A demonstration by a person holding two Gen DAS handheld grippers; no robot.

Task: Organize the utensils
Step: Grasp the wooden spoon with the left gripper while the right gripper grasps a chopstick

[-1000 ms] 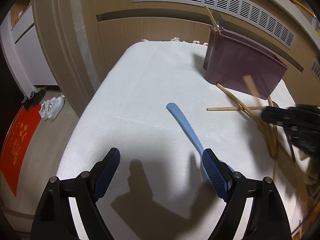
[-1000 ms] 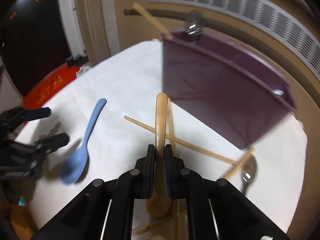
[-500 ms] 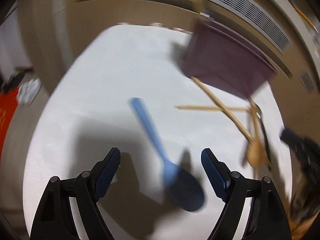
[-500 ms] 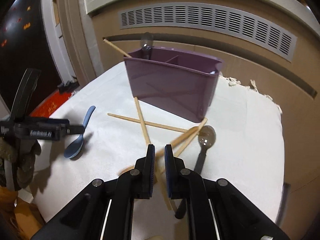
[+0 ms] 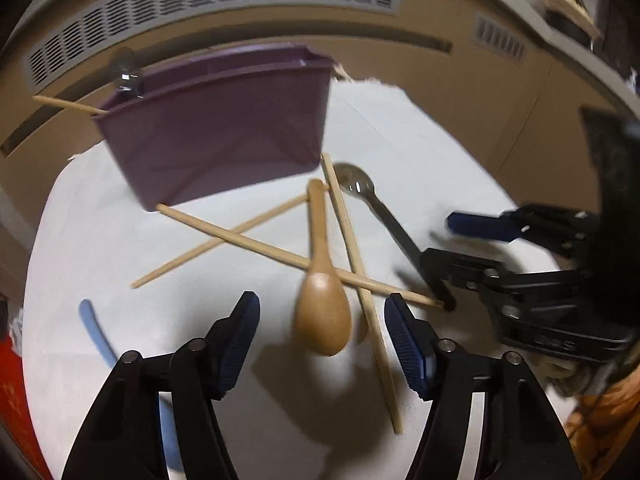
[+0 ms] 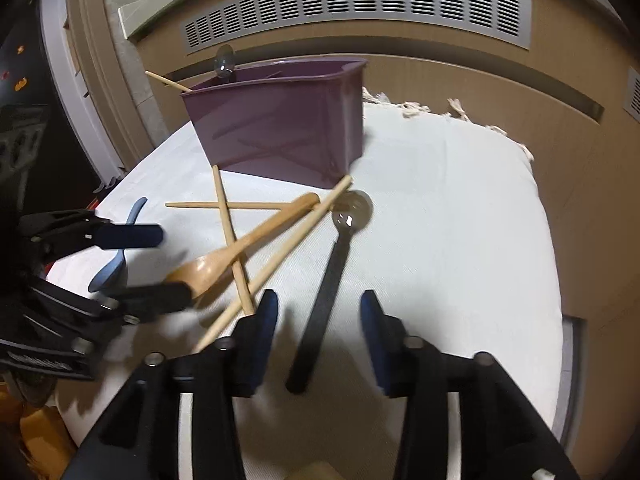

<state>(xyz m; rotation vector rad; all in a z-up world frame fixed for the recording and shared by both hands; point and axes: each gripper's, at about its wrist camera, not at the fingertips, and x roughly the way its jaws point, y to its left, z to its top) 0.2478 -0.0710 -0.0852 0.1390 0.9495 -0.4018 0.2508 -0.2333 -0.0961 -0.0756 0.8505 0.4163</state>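
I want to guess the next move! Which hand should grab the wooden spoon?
Probably the left. The left gripper is open with the wooden spoon bowl lying right between its fingers. The right gripper, also open, is lined up over the black-handled metal spoon instead.

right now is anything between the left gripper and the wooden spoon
Nothing visible does. The left gripper is open with the wooden spoon bowl lying between its fingers. The spoon does lie across two chopsticks, and a third chopstick runs just beside the bowl.
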